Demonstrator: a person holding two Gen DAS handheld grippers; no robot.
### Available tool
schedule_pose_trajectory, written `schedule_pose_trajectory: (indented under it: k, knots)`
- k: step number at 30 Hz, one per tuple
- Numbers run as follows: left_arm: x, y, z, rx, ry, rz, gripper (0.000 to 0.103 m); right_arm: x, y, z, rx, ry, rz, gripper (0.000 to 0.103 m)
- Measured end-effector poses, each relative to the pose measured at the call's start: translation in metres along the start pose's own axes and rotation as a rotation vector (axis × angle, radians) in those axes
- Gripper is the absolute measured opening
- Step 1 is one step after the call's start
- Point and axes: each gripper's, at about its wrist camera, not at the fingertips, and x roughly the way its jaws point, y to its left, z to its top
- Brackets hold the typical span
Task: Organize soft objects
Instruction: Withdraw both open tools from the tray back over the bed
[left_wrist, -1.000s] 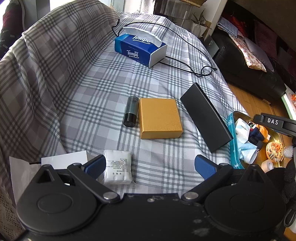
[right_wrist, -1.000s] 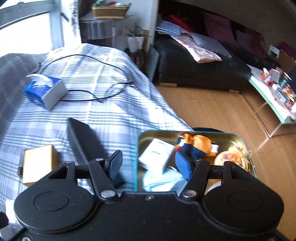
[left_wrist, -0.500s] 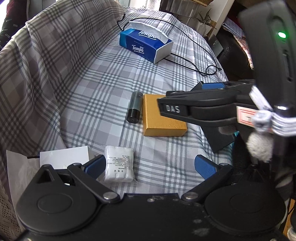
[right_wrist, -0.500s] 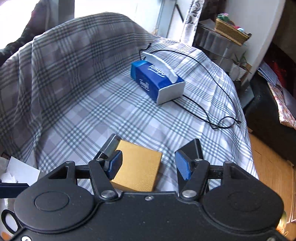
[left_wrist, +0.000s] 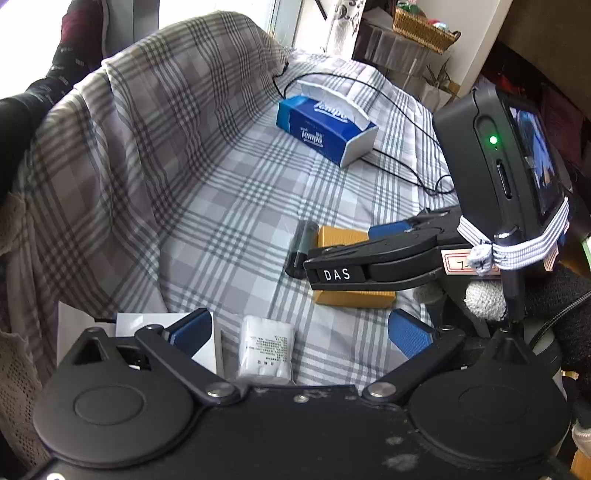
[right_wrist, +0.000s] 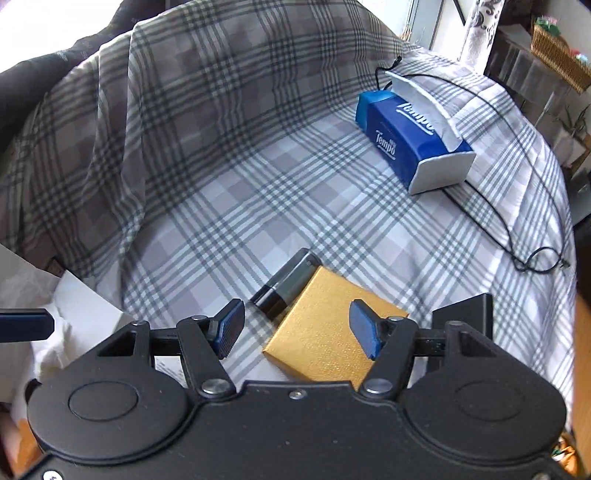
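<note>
Grey-and-white plaid cloth (left_wrist: 229, 206) covers the couch surface. Blue tissue box (left_wrist: 325, 129) reads "Tempo"; black cable (right_wrist: 517, 206) runs beside it. Right gripper (right_wrist: 297, 328), marked "DAS" on its side, jaws spread, empty, hovering over the flat gold cardboard box (right_wrist: 325, 332); dark cylindrical tube (right_wrist: 286, 284) touches the box's edge. Left gripper (left_wrist: 301, 332) jaws spread, empty; small white soft packet (left_wrist: 266, 349) with tiny unreadable print lies between them, nearer the left finger. White card (left_wrist: 147, 321) beside it.
</note>
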Motion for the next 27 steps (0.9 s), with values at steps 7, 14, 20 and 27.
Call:
schedule_pose_trajectory:
  k: [7,14,20,27]
  knots:
    - [-0.025,0.006,0.008,-0.016,-0.142,0.061,0.102,-0.010,-0.026,-0.005,0.216,-0.053,0.072,0.060]
    - [-0.028,0.035,0.021,-0.158,-0.136,0.059,0.102,-0.020,-0.023,-0.037,0.383,-0.092,0.020,0.061]
    - [-0.012,0.055,0.033,-0.225,-0.019,0.015,0.102,-0.023,0.023,-0.057,0.406,-0.141,-0.044,0.061]
    - [-0.011,0.072,0.054,-0.195,0.019,0.029,0.102,0.004,0.053,-0.060,0.440,-0.042,-0.030,0.061]
